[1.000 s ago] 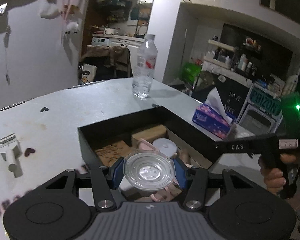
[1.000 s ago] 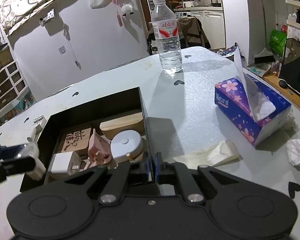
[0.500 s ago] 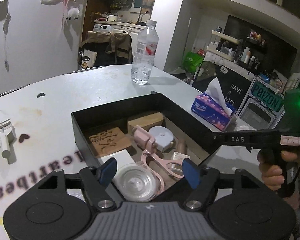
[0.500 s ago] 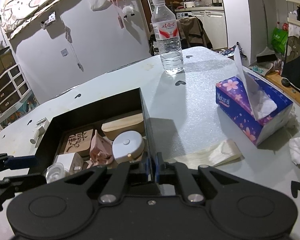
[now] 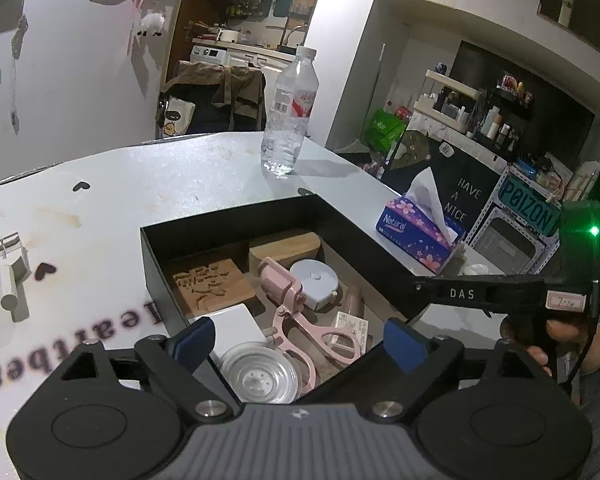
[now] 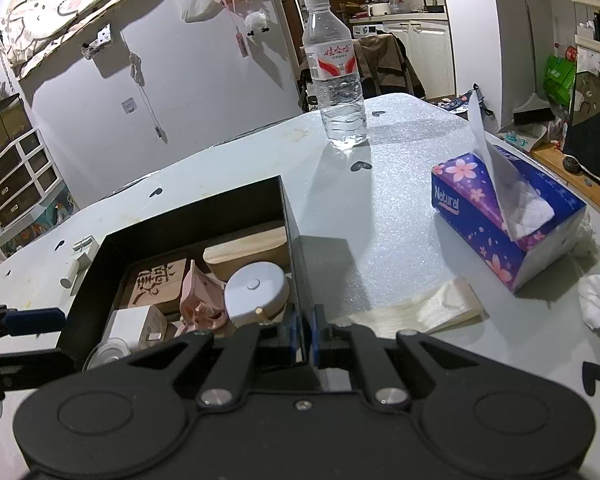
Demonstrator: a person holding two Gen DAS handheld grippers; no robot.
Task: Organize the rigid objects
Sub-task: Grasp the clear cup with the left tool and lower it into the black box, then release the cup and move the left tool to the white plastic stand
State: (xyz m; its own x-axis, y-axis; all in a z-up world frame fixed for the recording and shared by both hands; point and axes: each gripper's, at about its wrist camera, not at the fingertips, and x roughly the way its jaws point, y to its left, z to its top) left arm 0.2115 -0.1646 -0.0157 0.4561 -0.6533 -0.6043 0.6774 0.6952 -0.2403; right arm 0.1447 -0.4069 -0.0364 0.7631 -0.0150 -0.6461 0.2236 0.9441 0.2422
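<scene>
A black box (image 5: 236, 220) on the table holds a carved wooden tile (image 5: 212, 288), a wooden block (image 5: 284, 246), a round pale blue case (image 5: 314, 280), a pink clip tool (image 5: 296, 316), a white cube (image 5: 236, 324) and a clear round lid (image 5: 260, 376). My left gripper (image 5: 300, 344) is open above the box's near corner, the lid lying in the box below it. My right gripper (image 6: 304, 336) is shut on the box's right wall (image 6: 296, 264). The box (image 6: 196, 216) and lid (image 6: 108, 352) also show in the right wrist view.
A water bottle (image 5: 288, 112) stands behind the box. A purple tissue box (image 6: 500, 216), a folded tissue (image 6: 432, 308) and a crumpled tissue (image 6: 598, 300) lie to the right. A small white part (image 5: 8, 276) lies on the table to the left.
My left gripper opened and let go of the clear lid, which now lies in the box; the gripper has drawn back slightly. The right gripper stays clamped on the wall.
</scene>
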